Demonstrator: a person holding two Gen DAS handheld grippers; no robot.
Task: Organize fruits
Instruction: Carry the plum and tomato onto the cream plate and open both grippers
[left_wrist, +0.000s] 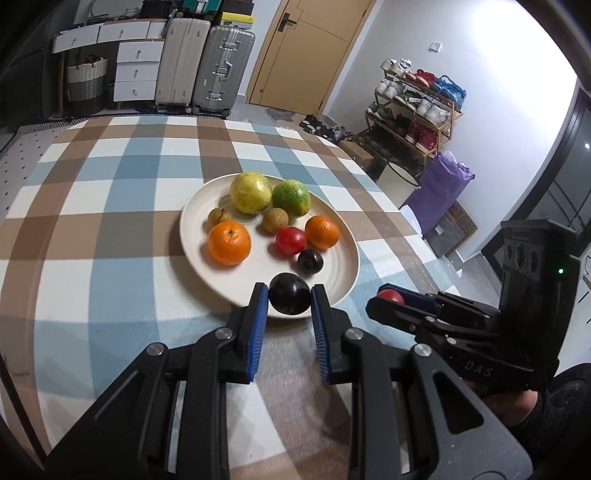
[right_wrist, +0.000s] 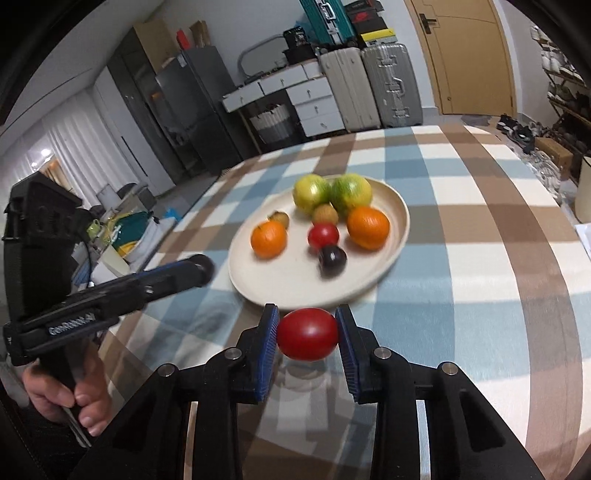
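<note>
Both tools loaded, one fruit each. Left gripper (left_wrist: 289, 301): blue ribbed pads nearly together, clamped on the flanks of a dark purple, glossy, rounded plum (left_wrist: 290, 298), which sits at the near rim of the round cream ridged plate (left_wrist: 192, 236); whether it clears the rim cannot be told. Right gripper (right_wrist: 307, 334): jaws likewise drawn in, pinching a smooth red oval tomato (right_wrist: 307, 334) across its long axis, held above the blue, brown and white checked tablecloth (right_wrist: 480, 258), just short of the plate's near edge. Side-on pinches at the widest part look chosen to keep round, slippery skins from squirting out; a judgement, not observed. Plate contents, far to near: a yellow-green citrus (left_wrist: 250, 192) beside a greener citrus (left_wrist: 291, 197); two small tan, rough-skinned round fruits (left_wrist: 275, 220) just in front; an orange mandarin at left (left_wrist: 229, 243) and another at right (left_wrist: 322, 232); a second red tomato (left_wrist: 291, 240) between them; a second small dark plum (left_wrist: 310, 261) nearest. Fruits loosely spread, mostly apart. Both held pieces appear bound for the plate's free near portion.
</note>
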